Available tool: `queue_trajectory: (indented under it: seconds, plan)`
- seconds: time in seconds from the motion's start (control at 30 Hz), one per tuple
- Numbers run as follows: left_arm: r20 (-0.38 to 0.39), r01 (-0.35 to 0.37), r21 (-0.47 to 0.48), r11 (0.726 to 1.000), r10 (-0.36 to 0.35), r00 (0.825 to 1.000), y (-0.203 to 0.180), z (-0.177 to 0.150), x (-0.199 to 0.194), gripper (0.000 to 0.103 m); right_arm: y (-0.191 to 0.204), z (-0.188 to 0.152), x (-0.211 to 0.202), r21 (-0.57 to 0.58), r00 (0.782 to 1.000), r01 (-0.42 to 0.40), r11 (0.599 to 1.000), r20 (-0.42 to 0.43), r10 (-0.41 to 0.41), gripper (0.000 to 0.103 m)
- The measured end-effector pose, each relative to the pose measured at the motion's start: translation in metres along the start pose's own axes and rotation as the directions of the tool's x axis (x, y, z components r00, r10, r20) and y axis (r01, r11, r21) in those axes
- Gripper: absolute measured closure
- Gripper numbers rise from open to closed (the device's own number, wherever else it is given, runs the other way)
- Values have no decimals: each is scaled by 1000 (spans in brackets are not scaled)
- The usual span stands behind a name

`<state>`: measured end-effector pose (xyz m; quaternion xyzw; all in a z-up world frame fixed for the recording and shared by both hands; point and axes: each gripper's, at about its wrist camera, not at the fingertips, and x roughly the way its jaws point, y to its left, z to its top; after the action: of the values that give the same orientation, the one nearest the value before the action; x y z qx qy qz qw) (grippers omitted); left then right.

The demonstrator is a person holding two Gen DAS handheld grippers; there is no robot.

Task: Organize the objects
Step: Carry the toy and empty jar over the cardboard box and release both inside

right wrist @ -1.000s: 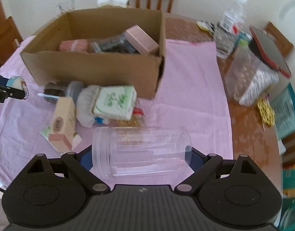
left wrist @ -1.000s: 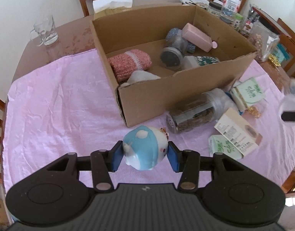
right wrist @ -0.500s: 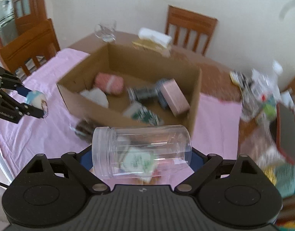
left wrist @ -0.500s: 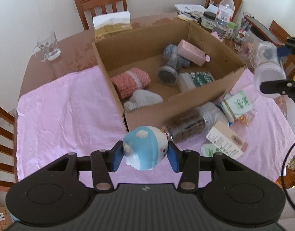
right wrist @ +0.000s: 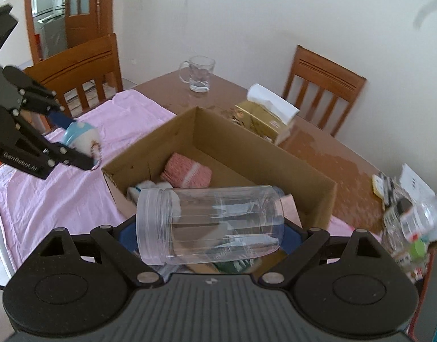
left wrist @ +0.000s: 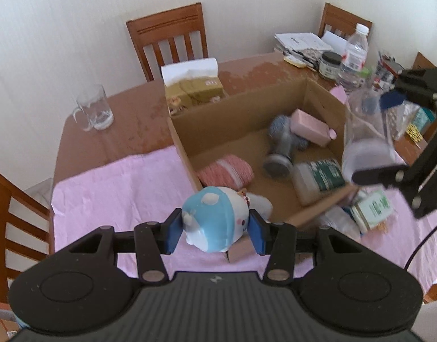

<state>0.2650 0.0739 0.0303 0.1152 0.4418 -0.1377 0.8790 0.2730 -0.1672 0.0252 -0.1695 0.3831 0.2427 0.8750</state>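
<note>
Left gripper [left wrist: 215,228] clamped on blue-and-white toy [left wrist: 211,222] above box's [left wrist: 246,102] near corner, right gripper [right wrist: 209,228] gripping clear jar [right wrist: 209,225] sideways over box's right edge, both off the table [left wrist: 104,142].

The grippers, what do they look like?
Both are black. The left gripper and the right gripper have thin jointed fingers with silver pins, blue pads, and round discs on a ribbed body. White lettering marks the left one's side.
</note>
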Motion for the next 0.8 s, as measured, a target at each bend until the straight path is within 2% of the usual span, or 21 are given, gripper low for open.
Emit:
queue_trajectory:
  seconds: [0.27,0.37,0.47,0.8]
  plan:
    - [33,-16,-13,1000,16,999,7,24,11,55,5,21,27,-26,999,-47,999,3,47,7]
    - [43,-11,-17,1000,12,999,9,33,16,55,6,25,36,-7,998,-56,998,-4,56,0]
    - [44,-7,-13,1000,8,999,9,39,21,55,9,22,39,-2,997,-80,997,-9,80,0]
    - [39,38,20,999,-39,999,-1,62,43,55,3,2,40,39,997,-42,998,-60,44,0]
